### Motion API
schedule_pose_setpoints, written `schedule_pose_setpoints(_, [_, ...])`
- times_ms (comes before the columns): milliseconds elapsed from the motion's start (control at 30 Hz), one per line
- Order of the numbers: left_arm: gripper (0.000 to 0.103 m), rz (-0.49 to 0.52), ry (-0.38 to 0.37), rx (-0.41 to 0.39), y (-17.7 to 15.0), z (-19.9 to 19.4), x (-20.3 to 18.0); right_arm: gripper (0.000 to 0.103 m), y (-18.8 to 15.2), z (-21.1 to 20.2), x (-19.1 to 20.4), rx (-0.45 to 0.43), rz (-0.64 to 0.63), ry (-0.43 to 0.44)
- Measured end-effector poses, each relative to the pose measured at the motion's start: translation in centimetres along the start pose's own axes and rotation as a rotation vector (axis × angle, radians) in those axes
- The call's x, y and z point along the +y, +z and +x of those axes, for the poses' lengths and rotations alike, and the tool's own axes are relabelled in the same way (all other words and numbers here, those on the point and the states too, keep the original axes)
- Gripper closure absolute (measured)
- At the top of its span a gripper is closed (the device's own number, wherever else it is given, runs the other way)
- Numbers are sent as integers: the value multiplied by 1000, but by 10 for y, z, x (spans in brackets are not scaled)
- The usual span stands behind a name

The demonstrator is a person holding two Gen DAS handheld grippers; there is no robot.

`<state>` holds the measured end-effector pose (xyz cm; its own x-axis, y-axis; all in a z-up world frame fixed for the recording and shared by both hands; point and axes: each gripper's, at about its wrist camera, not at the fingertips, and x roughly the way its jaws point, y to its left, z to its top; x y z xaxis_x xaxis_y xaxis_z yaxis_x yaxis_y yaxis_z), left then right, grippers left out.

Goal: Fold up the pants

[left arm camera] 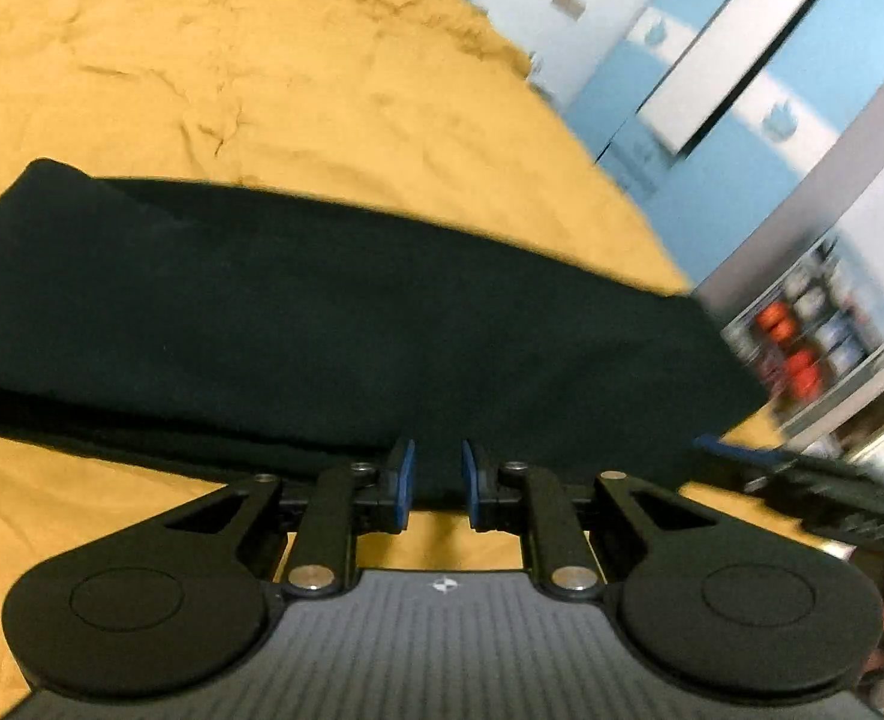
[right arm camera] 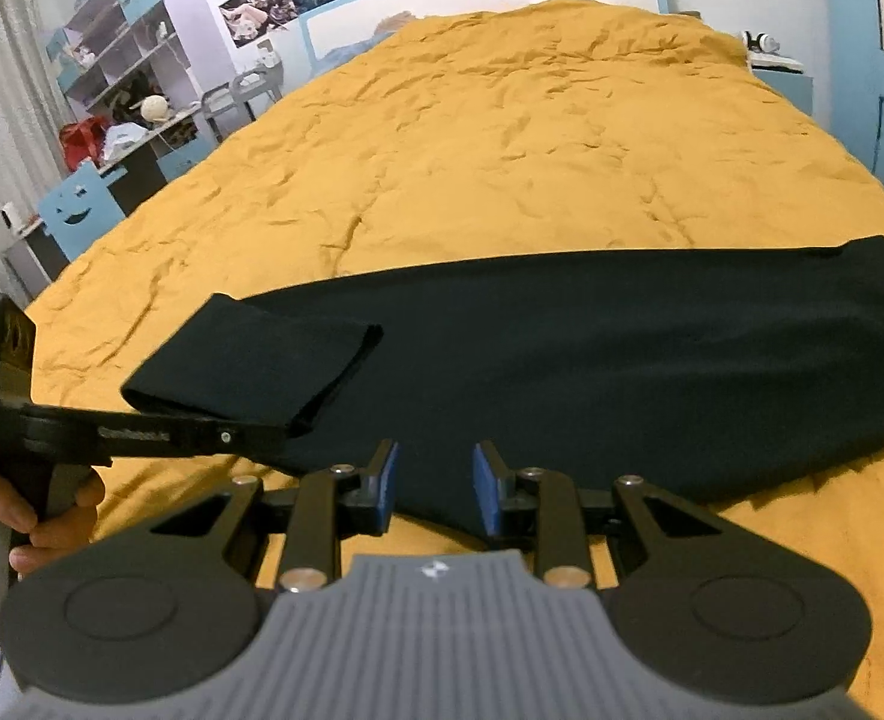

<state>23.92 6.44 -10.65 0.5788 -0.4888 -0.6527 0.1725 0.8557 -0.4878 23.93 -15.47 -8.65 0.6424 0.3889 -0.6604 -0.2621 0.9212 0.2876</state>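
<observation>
Left wrist view: the left gripper, jaws slightly parted and empty, hovers at the near edge of the black pants, flat on the yellow bedspread. Right wrist view: the right gripper is parted, holding nothing; one leg end is already folded over, so further folds likely remain.

Even, fairly bright indoor light is seen, without glare. Strong fisheye bending is shown at edges; the left wrist view is motion-blurred, especially rightward.
</observation>
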Motion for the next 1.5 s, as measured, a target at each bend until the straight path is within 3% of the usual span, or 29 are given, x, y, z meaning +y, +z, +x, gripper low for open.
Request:
schedule_pose_setpoints(100, [85, -3, 19, -65, 10, -16, 6, 77, 6, 6, 2, 12, 34, 69])
schedule_pose_setpoints(267, [85, 18, 282, -118, 23, -27, 26, 74, 20, 40, 7, 65, 141, 205])
schedule_pose_setpoints(367, [85, 9, 348, -122, 27, -20, 38, 73, 27, 73, 12, 133, 212, 274])
schedule_pose_setpoints(533, [85, -32, 369, -140, 29, -12, 54, 68, 34, 128, 7, 223, 371, 322])
schedule_pose_setpoints(667, [85, -51, 372, -160, 26, -16, 56, 69, 36, 157, 1, 264, 428, 320])
schedule_pose_setpoints(800, [85, -77, 367, -172, 22, -22, 61, 77, 33, 179, -7, 272, 484, 352])
schedule_pose_setpoints(967, [85, -116, 357, -198, 17, -33, 64, 99, 29, 198, -6, 273, 529, 380])
schedule_pose_setpoints(1000, [85, -119, 358, -204, 17, -36, 62, 103, 31, 197, -3, 267, 524, 383])
schedule_pose_setpoints(1200, [85, -145, 389, -265, 21, -67, 52, 103, 64, 161, 24, 178, 414, 392])
schedule_pose_setpoints(1500, [85, -155, 379, -341, 30, -106, 26, 103, 172, 51, 41, 84, 138, 346])
